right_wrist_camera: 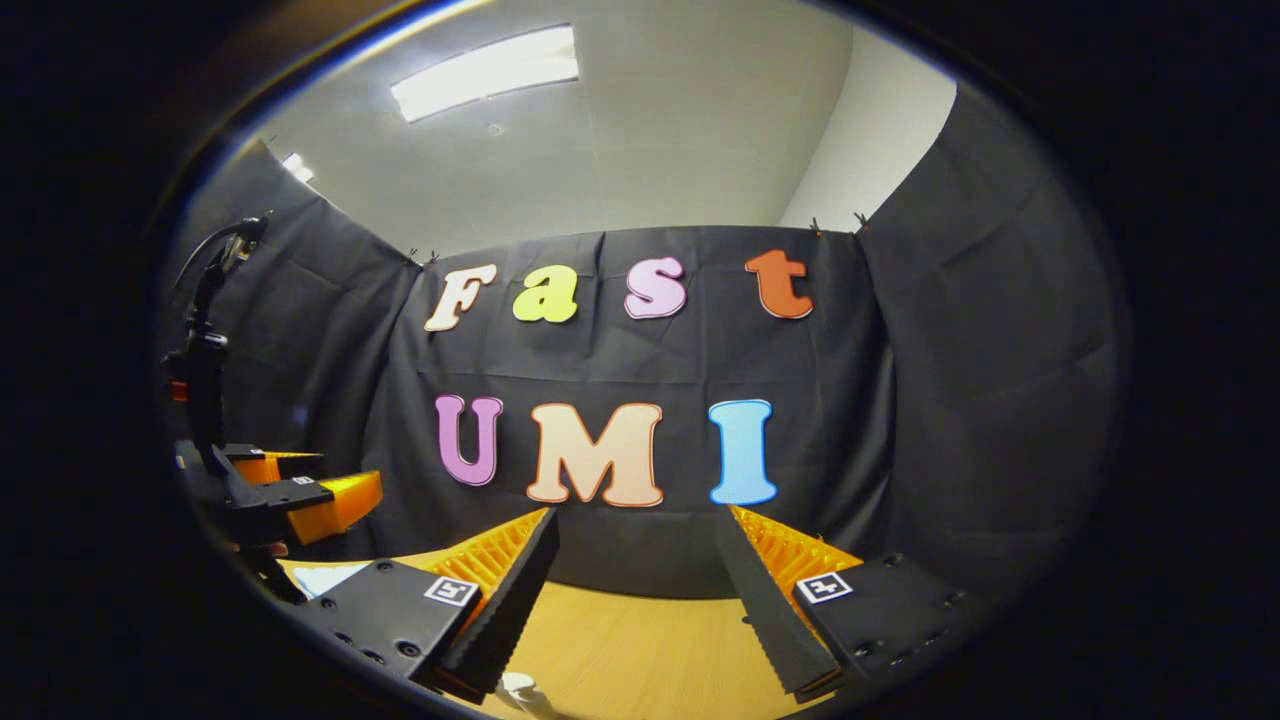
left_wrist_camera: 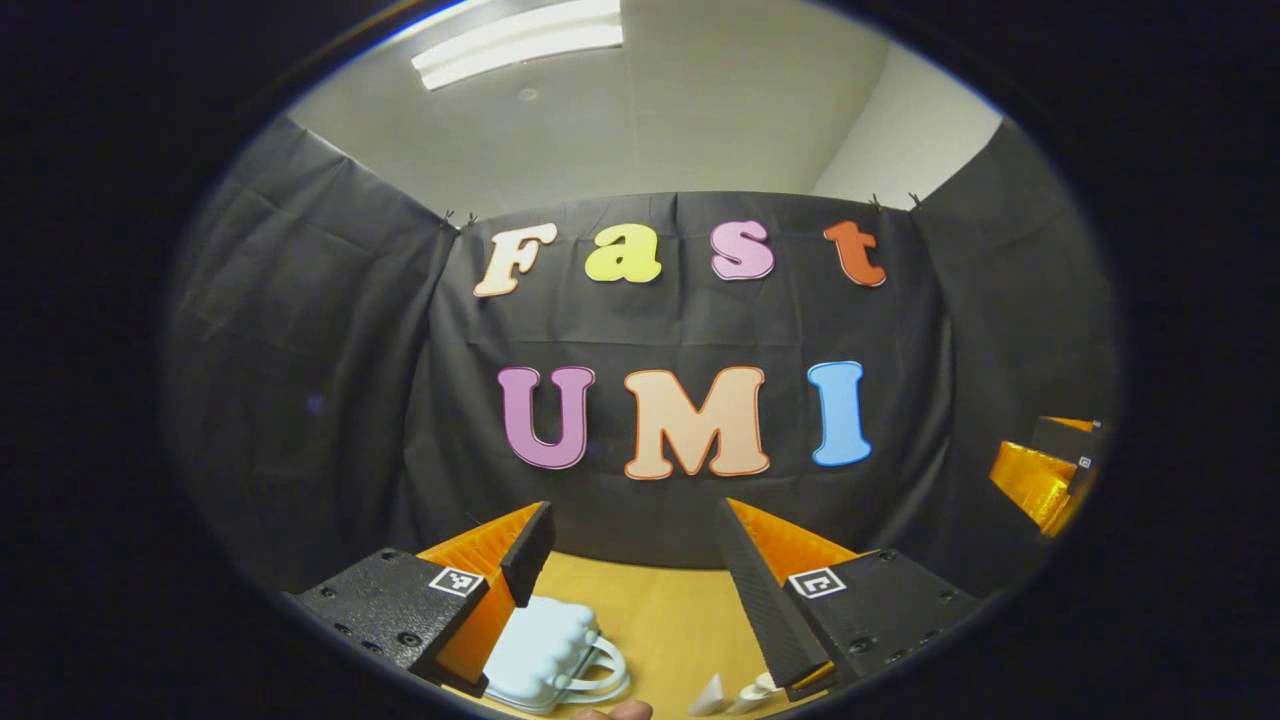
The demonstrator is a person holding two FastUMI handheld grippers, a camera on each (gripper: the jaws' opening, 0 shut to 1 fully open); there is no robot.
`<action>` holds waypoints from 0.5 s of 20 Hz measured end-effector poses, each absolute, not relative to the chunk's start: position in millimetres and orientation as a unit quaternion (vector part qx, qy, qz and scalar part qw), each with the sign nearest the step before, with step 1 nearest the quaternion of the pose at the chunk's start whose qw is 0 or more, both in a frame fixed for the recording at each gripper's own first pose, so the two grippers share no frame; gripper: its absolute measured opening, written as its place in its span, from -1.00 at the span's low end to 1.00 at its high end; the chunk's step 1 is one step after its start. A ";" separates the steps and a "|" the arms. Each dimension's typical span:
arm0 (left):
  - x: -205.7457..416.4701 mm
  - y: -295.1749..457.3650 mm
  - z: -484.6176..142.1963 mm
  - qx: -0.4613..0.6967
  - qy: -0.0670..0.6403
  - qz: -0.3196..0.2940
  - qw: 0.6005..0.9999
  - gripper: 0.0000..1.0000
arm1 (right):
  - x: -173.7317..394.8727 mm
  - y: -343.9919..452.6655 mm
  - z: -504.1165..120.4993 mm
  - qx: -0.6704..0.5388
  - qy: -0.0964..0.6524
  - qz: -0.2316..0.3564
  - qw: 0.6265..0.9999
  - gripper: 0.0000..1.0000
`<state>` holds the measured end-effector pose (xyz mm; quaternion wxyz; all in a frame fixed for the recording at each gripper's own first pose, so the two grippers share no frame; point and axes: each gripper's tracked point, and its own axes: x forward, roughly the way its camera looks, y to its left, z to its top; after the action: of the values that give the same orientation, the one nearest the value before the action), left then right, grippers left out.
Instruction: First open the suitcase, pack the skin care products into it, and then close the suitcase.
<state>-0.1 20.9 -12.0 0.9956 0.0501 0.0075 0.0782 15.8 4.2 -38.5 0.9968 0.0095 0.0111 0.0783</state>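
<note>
Left gripper view – left gripper wide apart, empty, above suitcase; right gripper likewise, touching nthg.

Black cloth hangs as the booth's wall on three sides, pinned at the corners (small clips show at the top). Above it, a pale ceiling carries a lit strip light. A light wooden desk meets the cloth's foot.

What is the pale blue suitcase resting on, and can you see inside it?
The suitcase lies on the wooden table, lid down, its handle toward the camera. The left gripper, fingers apart, hangs above it. One finger covers its far corner. Its inside is hidden.
</note>
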 end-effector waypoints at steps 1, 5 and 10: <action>-0.3 24.0 -12.3 0.050 0.008 0.085 0.995 0.88 | 18.6 2.8 -42.7 0.011 0.012 0.079 0.997 0.98; -0.4 24.5 -26.7 0.020 0.023 0.078 0.997 0.84 | 25.5 1.5 -44.6 0.022 0.013 0.066 0.997 1.00; 14.7 36.2 -32.0 0.021 0.030 0.051 0.998 0.88 | 37.9 8.2 -47.0 0.017 0.001 0.029 0.999 0.98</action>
<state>14.7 36.2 -32.0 0.9980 0.0212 0.0299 0.0509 37.9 8.2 -47.0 0.9994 0.0169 0.0010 0.0289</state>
